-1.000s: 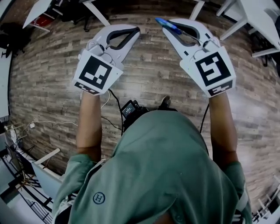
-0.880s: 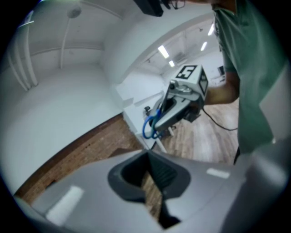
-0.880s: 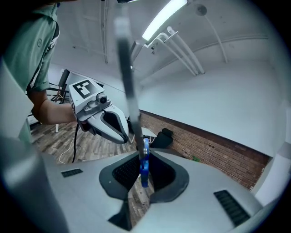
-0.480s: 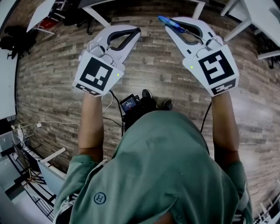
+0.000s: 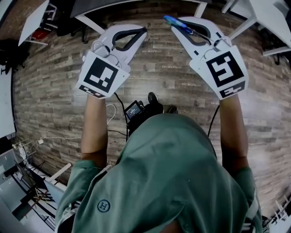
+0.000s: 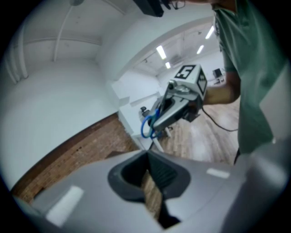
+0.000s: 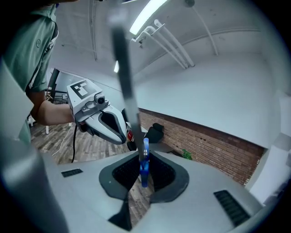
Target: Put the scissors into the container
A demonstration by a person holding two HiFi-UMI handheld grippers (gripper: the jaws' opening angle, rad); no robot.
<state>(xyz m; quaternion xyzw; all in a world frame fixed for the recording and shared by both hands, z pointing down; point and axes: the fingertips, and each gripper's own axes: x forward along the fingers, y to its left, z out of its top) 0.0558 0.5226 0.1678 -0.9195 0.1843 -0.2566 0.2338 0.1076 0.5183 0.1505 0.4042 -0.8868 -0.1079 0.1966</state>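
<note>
Blue-handled scissors (image 5: pixel 175 22) are clamped in my right gripper (image 5: pixel 178 28), which is raised at the upper right of the head view. The blue handle loops (image 6: pixel 146 127) stick out past the jaw tips. In the right gripper view the blue handle (image 7: pixel 144 167) sits between the pads and the grey blade (image 7: pixel 123 77) runs back toward the camera. My left gripper (image 5: pixel 141 33) is held up beside it at the upper left, jaws together with nothing between them (image 6: pixel 148 155). No container shows in any view.
Below both grippers is a wood-plank floor (image 5: pixel 163 77). White table legs (image 5: pixel 91 22) and white tables (image 5: pixel 268 13) stand along the far edge. A black device with cables (image 5: pixel 135 110) and a shoe (image 5: pixel 154 98) are near the person's body.
Both grippers keep the same raised pose and the same grip. The floor has slid slightly under them as the person stepped, and the shoe has shifted left.
</note>
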